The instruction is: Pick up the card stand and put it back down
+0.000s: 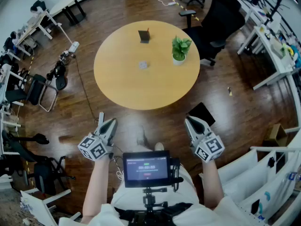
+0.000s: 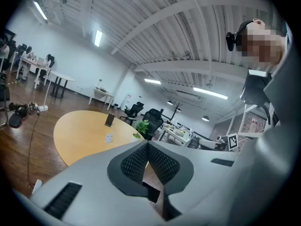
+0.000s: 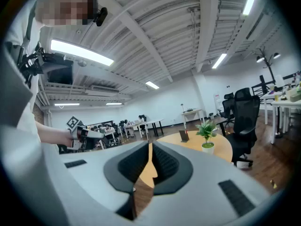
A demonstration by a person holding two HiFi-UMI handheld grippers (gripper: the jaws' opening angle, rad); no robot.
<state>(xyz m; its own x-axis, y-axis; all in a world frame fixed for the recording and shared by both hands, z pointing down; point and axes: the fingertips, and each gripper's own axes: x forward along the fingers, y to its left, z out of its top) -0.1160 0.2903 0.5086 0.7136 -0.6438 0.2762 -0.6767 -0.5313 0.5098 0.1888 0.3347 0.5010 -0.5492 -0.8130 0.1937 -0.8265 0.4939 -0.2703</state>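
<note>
The card stand (image 1: 144,36) is a small dark upright block on the far side of the round tabletop (image 1: 122,88), which is smooth pale wood. To its right, apart from it, a leafy green potted plant (image 1: 180,49) sits in a white pot. Nearer the middle lies a small flat grey thing (image 1: 143,65) that I can't make out. A black office chair (image 1: 221,18) stands just beyond the plant on the dark plank floor (image 1: 235,107).

The person stands short of the tabletop's near edge, both forearms held out forward and tipped slightly down. The left tool (image 1: 111,122) and right tool (image 1: 189,120) are grey with dark, finely gridded pads. Both are well away from the stand, each with its jaws drawn together at the tips and nothing between them.
</note>
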